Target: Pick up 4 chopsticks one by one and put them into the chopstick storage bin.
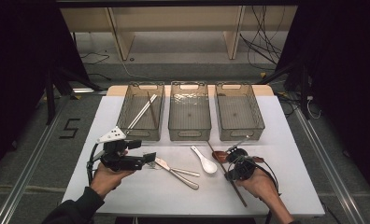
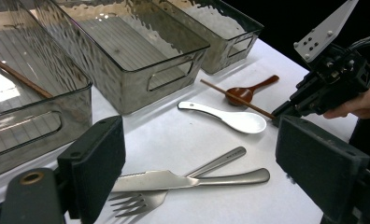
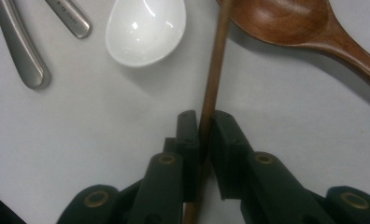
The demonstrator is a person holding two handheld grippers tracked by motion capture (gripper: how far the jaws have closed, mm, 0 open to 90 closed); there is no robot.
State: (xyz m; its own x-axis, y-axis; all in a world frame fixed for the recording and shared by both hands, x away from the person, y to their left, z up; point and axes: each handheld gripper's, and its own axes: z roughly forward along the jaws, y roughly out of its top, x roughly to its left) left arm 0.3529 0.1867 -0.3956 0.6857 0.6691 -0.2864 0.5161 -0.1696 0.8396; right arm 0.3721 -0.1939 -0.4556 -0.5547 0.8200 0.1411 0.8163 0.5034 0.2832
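The thin brown wooden chopstick was pinched between the two black jaws of the right gripper, whose pads were pressed against its sides on the white table top. Its lower end was hidden behind the jaws in the right gripper view, and its upper end was cut off by the frame edge. In the high view the stick was seen lying slantwise, its middle covered by the right gripper and the hand. The dark brown wooden spoon lay just beside it, the handle cut off at the picture's edge; contact between the two could not be judged. The white ceramic spoon lay near, on the other side.

The left gripper was held with its jaws spread wide, nothing between the pads, above the steel knife and steel fork, whose tines were partly hidden. Three smoky transparent plastic bins stood in a row behind; the leftmost held two more chopsticks, hard to make out.
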